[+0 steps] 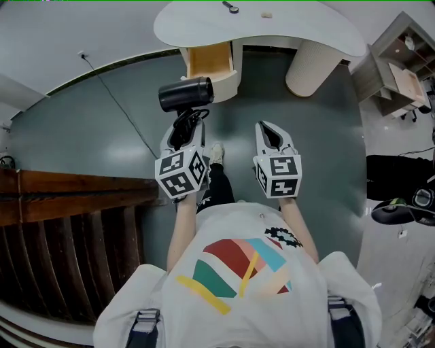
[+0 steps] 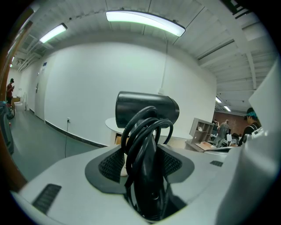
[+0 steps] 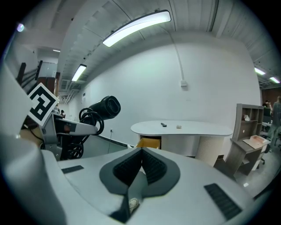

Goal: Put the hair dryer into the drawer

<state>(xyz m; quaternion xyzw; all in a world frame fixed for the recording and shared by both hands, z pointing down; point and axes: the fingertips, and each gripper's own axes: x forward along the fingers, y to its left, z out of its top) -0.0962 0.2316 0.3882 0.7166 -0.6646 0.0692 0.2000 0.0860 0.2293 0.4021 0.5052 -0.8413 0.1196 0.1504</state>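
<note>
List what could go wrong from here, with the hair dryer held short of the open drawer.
1. The left gripper clamps the hair dryer by its handle only, with the barrel overhanging, so it may pivot or slip.
2. The cord loops loosely around the handle, and a loop could catch on the drawer rim.
3. The open drawer sits just under the desk top, so the barrel might knock it going in.

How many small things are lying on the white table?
2. A dark item near the white table's far edge, a pale item just right of it. The frame crops that edge; more may be hidden.
</note>
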